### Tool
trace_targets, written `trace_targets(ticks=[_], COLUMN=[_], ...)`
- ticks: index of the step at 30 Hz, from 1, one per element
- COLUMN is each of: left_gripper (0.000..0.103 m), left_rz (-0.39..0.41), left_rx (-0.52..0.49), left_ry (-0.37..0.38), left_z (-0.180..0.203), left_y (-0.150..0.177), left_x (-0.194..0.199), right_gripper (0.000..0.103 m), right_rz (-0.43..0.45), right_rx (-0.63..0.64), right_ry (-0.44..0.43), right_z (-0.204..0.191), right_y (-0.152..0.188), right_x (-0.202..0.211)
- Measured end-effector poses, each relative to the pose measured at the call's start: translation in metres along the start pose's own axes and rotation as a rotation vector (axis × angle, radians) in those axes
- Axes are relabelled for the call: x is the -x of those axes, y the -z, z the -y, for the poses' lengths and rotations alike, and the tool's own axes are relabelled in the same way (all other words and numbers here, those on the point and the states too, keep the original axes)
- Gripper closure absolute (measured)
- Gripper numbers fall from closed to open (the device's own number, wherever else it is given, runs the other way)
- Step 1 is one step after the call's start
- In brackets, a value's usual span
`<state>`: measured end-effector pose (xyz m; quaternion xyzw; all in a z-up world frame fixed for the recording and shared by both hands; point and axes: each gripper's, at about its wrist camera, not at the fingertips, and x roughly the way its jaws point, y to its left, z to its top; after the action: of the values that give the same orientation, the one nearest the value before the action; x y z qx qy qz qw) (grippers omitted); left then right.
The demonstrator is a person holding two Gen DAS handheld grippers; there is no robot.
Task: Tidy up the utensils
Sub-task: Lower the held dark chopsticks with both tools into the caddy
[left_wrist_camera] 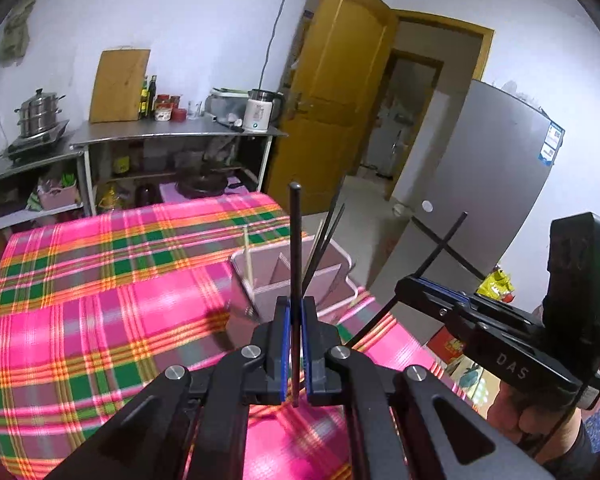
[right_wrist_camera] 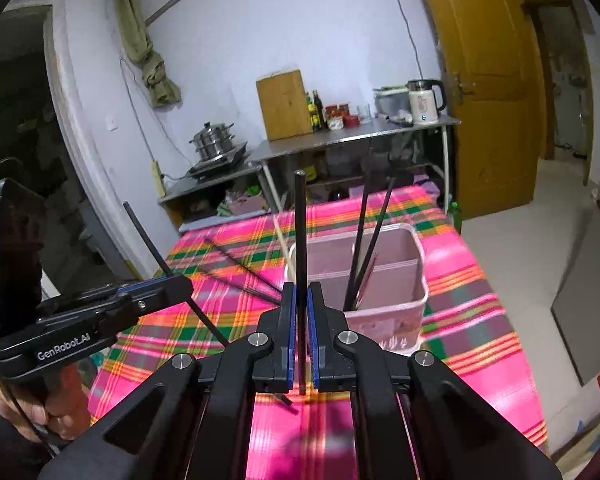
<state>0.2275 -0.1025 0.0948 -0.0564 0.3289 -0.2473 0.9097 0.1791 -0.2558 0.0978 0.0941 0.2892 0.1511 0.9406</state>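
My left gripper is shut on a black chopstick that stands upright between its blue pads. My right gripper is shut on another black chopstick, also upright. Both hover above the plaid table, just short of a pink divided utensil basket. The basket holds two black chopsticks and one pale wooden chopstick. The right gripper shows at the right of the left wrist view; the left gripper shows at the left of the right wrist view. Another black chopstick lies on the cloth.
The table carries a pink, green and orange plaid cloth. Behind it stand steel shelves with a steamer pot, chopping board, bottles and a kettle. A yellow door and a grey fridge are to the right.
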Motion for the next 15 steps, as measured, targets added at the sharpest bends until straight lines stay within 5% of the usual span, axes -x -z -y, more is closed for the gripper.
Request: trace_targets(ticks=[15], left_gripper=[0.098], left_rz=[0.076], left_rx=[0.008], left_ry=[-0.033], left_z=[-0.014], left_y=[-0.077], left_x=[-0.028], right_gripper=[0.098], right_rz=[0.123], right_rx=[0.026], right_ry=[0.029], right_z=[0.009], right_y=[-0.064], right_x=[-0.007])
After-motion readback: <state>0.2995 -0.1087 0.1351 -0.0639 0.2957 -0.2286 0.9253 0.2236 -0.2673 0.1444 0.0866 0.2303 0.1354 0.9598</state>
